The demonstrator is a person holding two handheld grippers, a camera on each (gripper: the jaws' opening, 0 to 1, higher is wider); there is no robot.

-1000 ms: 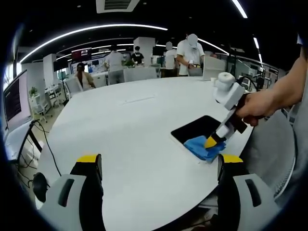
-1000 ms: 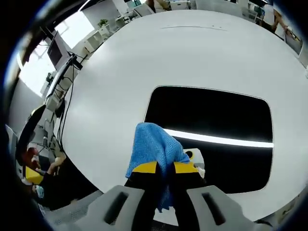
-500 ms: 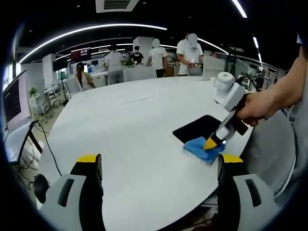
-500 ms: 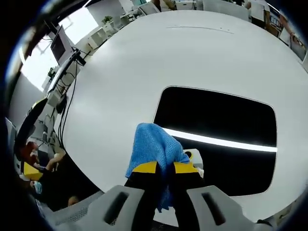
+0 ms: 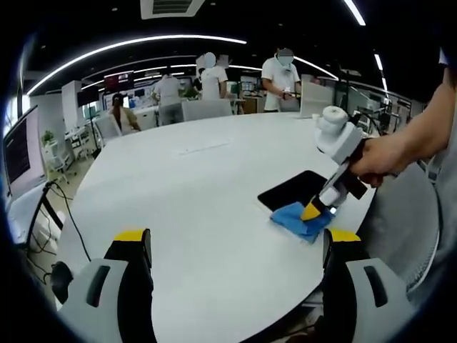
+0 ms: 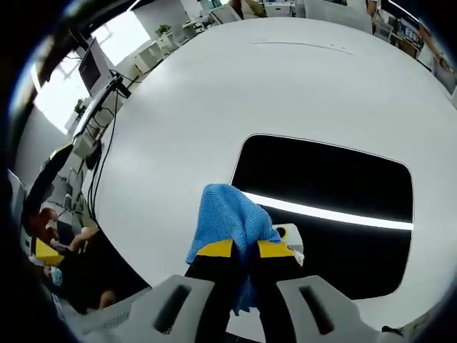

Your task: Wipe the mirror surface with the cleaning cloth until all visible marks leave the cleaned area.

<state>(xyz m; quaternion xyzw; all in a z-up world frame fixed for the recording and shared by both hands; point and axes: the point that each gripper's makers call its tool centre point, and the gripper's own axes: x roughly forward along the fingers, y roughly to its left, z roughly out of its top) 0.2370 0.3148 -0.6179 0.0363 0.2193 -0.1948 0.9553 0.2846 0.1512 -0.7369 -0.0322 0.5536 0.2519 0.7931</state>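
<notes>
Because my right gripper pinches the blue woven cleaning cloth only by a bunched fold between its closed yellow-tipped jaws, I judge the cloth could slip free or drag off the near corner of the dark rectangular mirror, leaving that edge unwiped. The mirror lies flat on the round white table, near its edge, glossy black and reflecting a bright ceiling light strip; I cannot make out any marks. My left gripper hangs with jaws wide apart, holding nothing.
</notes>
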